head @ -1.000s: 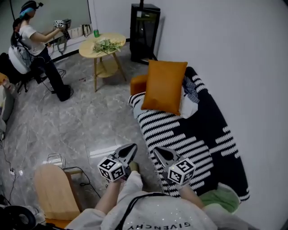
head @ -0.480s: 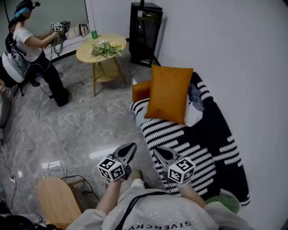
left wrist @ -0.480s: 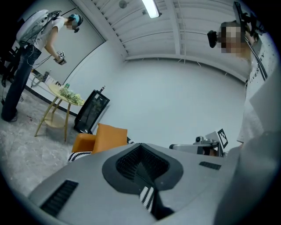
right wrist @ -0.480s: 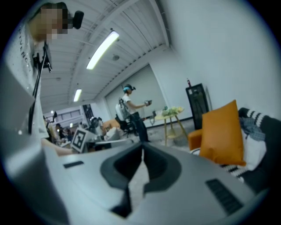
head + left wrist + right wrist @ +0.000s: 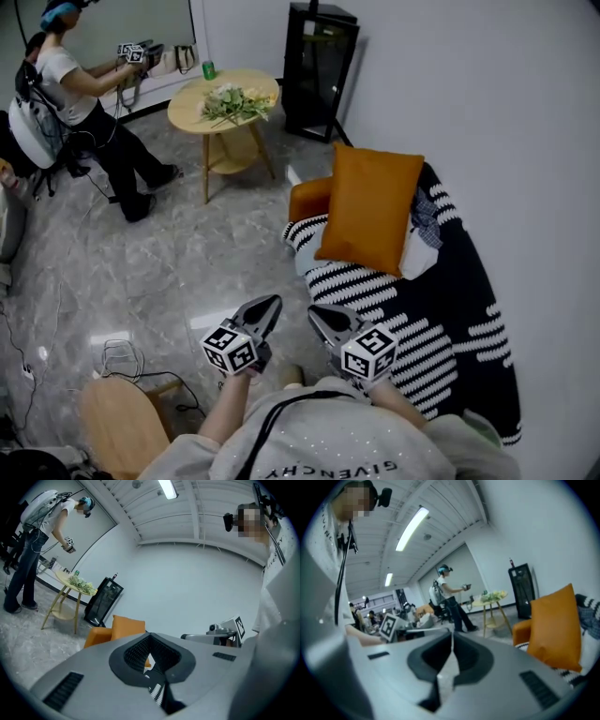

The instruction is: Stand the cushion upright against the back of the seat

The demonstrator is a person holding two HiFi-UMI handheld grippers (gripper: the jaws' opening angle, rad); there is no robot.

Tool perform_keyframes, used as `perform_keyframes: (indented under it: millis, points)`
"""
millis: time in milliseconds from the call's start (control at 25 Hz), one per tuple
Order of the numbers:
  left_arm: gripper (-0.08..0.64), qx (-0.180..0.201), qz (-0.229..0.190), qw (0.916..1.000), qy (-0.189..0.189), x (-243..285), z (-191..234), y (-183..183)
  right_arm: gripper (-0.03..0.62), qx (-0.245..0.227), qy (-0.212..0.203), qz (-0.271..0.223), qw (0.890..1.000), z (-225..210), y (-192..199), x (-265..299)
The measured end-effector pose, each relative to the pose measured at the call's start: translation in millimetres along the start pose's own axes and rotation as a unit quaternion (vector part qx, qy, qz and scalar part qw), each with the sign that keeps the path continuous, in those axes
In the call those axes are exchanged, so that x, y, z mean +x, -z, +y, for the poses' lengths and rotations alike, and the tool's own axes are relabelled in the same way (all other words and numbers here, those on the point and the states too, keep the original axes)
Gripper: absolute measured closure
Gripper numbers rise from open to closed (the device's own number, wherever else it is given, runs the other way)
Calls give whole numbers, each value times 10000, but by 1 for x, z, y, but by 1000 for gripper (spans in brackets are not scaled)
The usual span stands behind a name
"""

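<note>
An orange cushion stands upright on the striped sofa, leaning on its back by the white wall. It also shows in the left gripper view, as the cushion, and in the right gripper view, as the cushion. My left gripper hangs over the floor, shut and empty. Beside the sofa's front edge, my right gripper is shut and empty too. Both are well short of the cushion. In each gripper view the jaws meet with nothing between them.
An orange armrest and a white pillow flank the cushion. Beyond stand a round wooden table with flowers and a black cabinet. Another person works at far left. A wooden stool and cables lie near my feet.
I have moved along the sofa's front towards the cushion's end, both shut grippers travelling with me. The cushion has stayed upright. The other person has shifted stance.
</note>
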State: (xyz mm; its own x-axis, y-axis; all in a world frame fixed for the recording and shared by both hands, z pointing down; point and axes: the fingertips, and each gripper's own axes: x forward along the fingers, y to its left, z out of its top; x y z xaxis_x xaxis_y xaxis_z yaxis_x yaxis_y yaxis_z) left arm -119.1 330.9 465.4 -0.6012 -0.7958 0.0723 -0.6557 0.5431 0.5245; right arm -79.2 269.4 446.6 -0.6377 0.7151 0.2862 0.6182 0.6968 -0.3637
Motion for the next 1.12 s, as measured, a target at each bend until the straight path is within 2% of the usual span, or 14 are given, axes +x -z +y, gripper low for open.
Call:
perform_keyframes:
  millis: [360,560,760,920,1120]
  points:
    - [535,-217,83,9997,33,34,22,-5,574,149,132,118,9997,-41,-11,15]
    - [535,-184,152,9997,91,73,40,-15,574,253,169,104,9995,-81,-23,31]
    - [535,-91,207,9996,153,118,61,-40,574,160,130,12,9998,-118,-55,50]
    - [535,-17,227,9994,257,160,74,-58,574,198,267,-1,9994,-163,-73,61]
    - [535,-77,392,9984,407,207,88,-56,574,373,442,19,9983,-213,-80,68]
